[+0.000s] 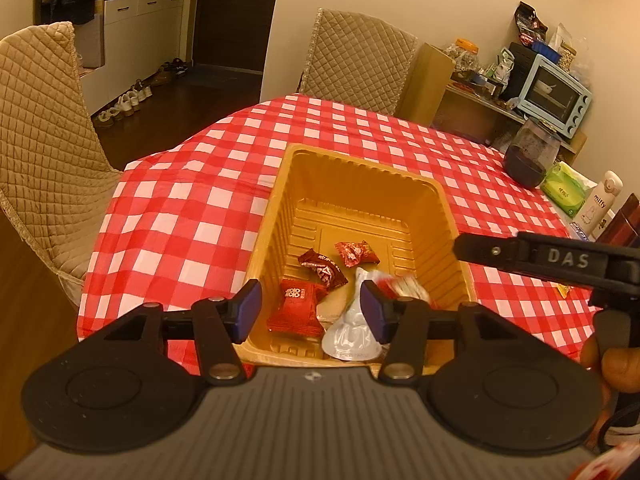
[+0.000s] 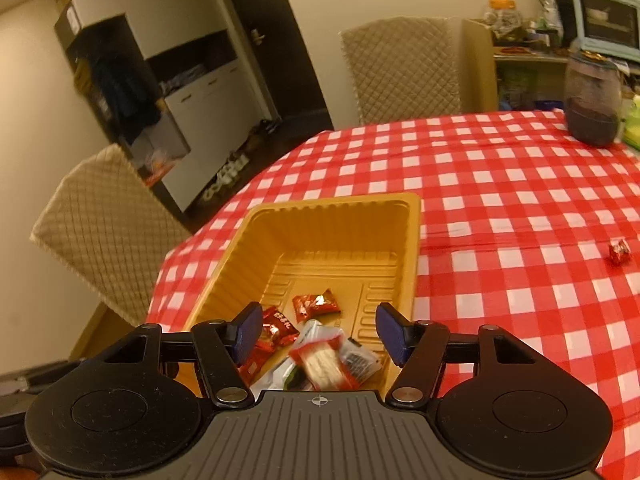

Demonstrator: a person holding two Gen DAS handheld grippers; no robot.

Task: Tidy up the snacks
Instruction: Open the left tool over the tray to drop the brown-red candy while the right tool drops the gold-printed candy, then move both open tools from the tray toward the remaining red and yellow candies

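From my left wrist camera, the left gripper (image 1: 310, 310) has its blue-padded jaws apart with nothing pressed between them. Just ahead of it and below sits a golden-yellow plastic tray (image 1: 362, 168), rectangular, with ribbed walls and a stepped, moulded floor. Inside, nearest the gripper, I see a flat red packet (image 1: 296, 308) with white lettering I cannot read, and beside it on the right a glossy white pouch (image 1: 352, 336). Farther in lie a dark red foil wrapper (image 1: 322, 270) and a brighter red crinkled candy (image 1: 354, 252). A blurred red-and-white packet (image 1: 404, 286) shows by the right jaw. The tabletop (image 1: 192, 200) wears a red and white checked cloth. To the right, the right gripper (image 1: 460, 249) reaches over the tray's rim, its black body marked "DAS". Far right stands a white bottle (image 1: 602, 204) reading "miffy".

From my right wrist camera, the right gripper (image 2: 318, 330) also has its jaws apart, empty, hanging over the tray's (image 2: 336, 210) near end. Directly between and below the jaws lies a red-edged clear packet of pale biscuits (image 2: 322, 362), blurred, with a white pouch (image 2: 360, 360) beside it on the right. Ahead are two shiny red wrappers (image 2: 280, 326) (image 2: 316, 305). Well off to the right, a single red candy (image 2: 619, 252) lies on the checked cloth (image 2: 500, 208).
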